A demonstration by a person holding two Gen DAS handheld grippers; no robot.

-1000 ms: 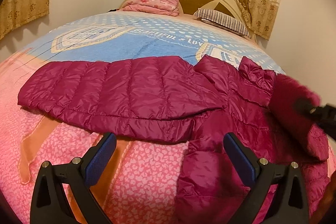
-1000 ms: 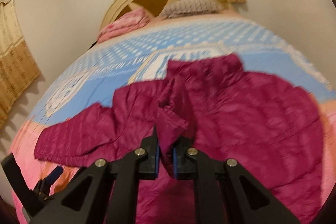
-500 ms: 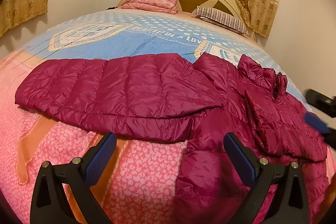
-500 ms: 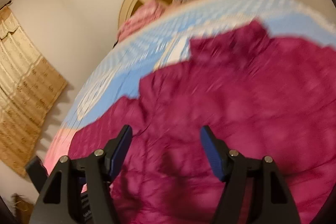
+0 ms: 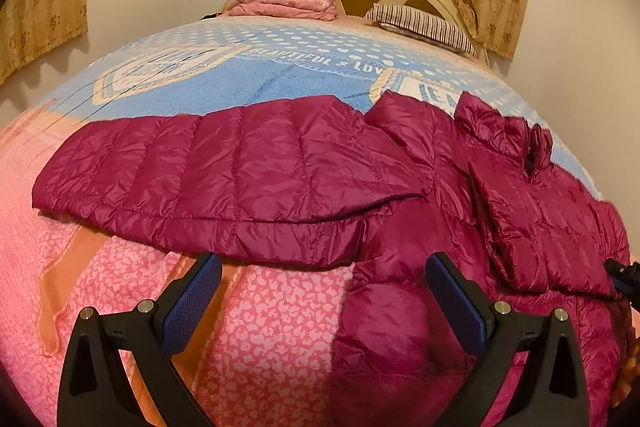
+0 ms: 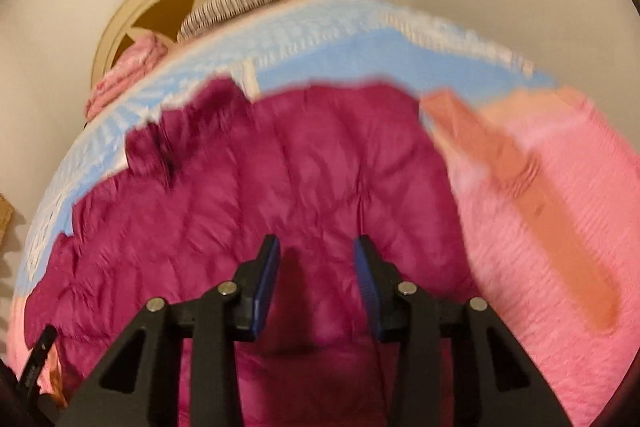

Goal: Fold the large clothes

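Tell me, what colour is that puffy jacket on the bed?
Deep magenta, quilted puffy jacket; clearest in the left wrist view.

I saw the magenta quilted puffer jacket (image 5: 248, 171) lying spread flat on the bed, ahead of my left tongs (image 5: 324, 301), one sleeve folded over its body to their right. Under my right tongs (image 6: 316, 279) its padded fabric looked blurred.

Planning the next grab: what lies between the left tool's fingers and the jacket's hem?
In the left wrist view, only bare pink bedspread lies between the open left tool and the jacket hem.
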